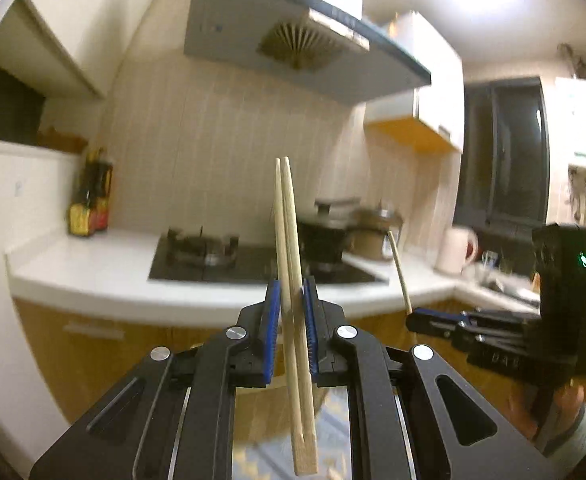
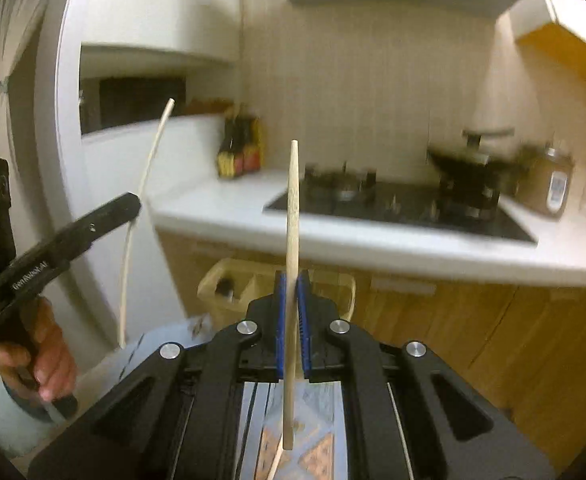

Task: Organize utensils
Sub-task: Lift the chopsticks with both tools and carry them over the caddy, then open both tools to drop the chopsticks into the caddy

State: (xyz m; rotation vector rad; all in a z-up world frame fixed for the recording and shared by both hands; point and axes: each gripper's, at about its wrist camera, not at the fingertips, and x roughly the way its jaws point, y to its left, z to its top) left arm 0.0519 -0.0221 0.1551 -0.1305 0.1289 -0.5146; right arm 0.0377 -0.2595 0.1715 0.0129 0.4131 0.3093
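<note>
In front of the gas stove point(image 1: 253, 258), the left gripper point(image 1: 291, 312) is clamping a pair of wooden chopsticks point(image 1: 291, 280) between its blue pads point(image 1: 273, 320). The pair is standing nearly upright, tips toward twelve o'clock, probably so that both sticks are staying together while carried. At three o'clock in the left wrist view, the right gripper point(image 1: 417, 314) is showing; its jaws are closed on a single chopstick point(image 2: 292, 272), also upright. A person's hand point(image 2: 33, 352) is holding the left handle. I judge both are carrying the sticks to a holder, but where it is I cannot tell. The countertop point(image 1: 93, 272) is lying beyond.
</note>
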